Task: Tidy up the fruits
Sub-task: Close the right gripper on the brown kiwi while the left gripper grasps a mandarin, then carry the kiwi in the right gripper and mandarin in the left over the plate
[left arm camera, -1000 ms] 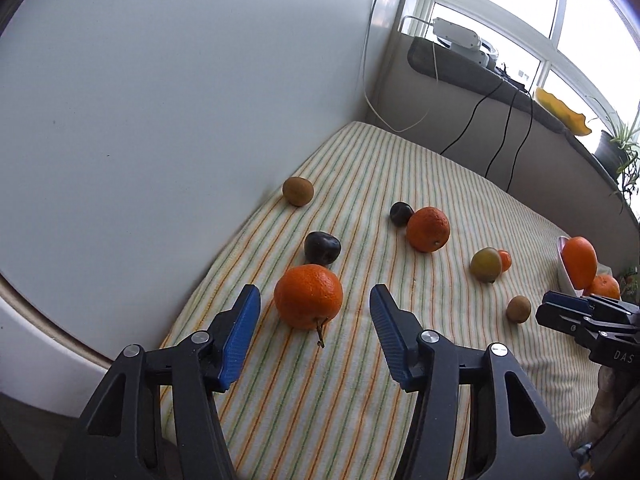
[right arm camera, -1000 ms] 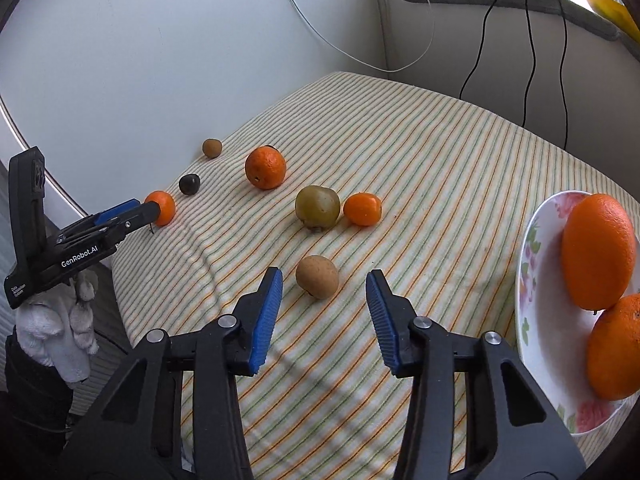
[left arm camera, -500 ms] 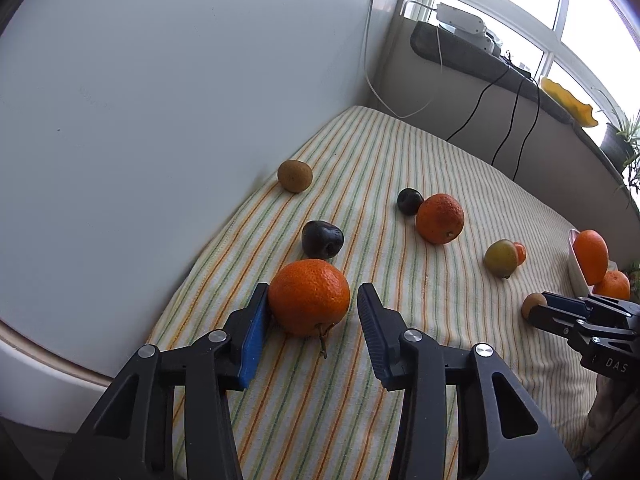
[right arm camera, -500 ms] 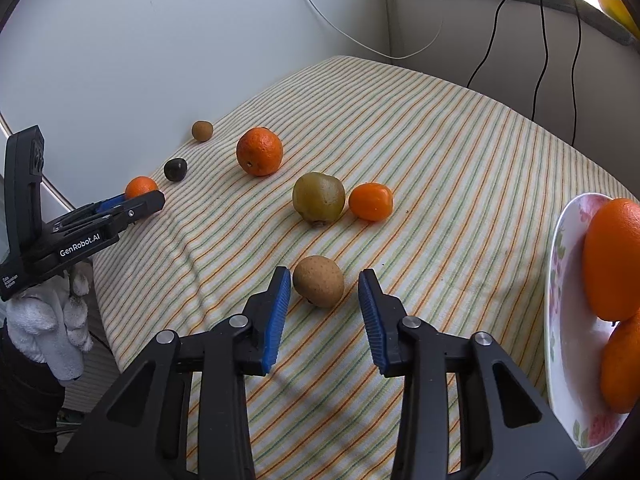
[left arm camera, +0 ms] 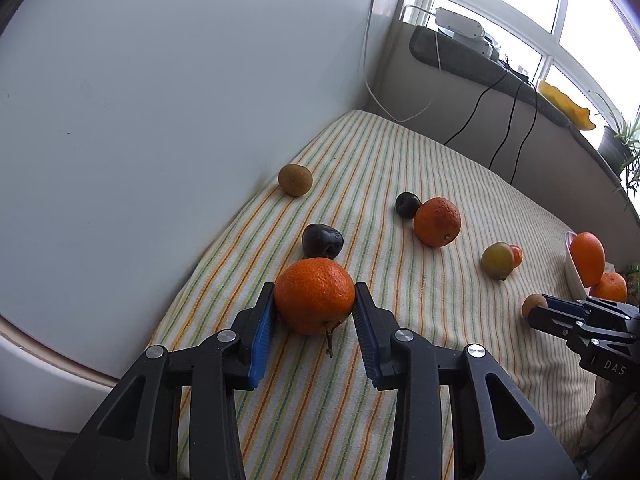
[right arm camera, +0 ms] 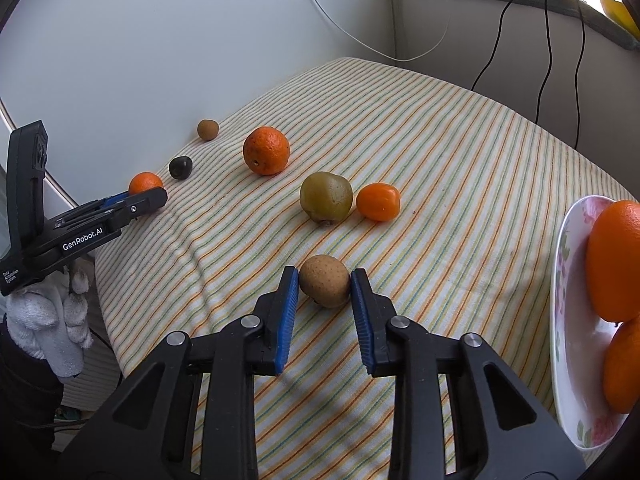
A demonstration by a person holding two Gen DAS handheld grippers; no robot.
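While left tongs [left arm camera: 314, 300] pinch orange [left arm camera: 314, 294] — stem half-hidden | right tongs [right arm camera: 325, 280] clasp brown fruit [right arm camera: 325, 286].

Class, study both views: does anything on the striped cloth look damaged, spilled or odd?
Nothing stands out. The fruits look whole and nothing is spilled. The left gripper pinches the stemmed orange, the right gripper brackets the brown fruit, and two oranges sit on the plate.
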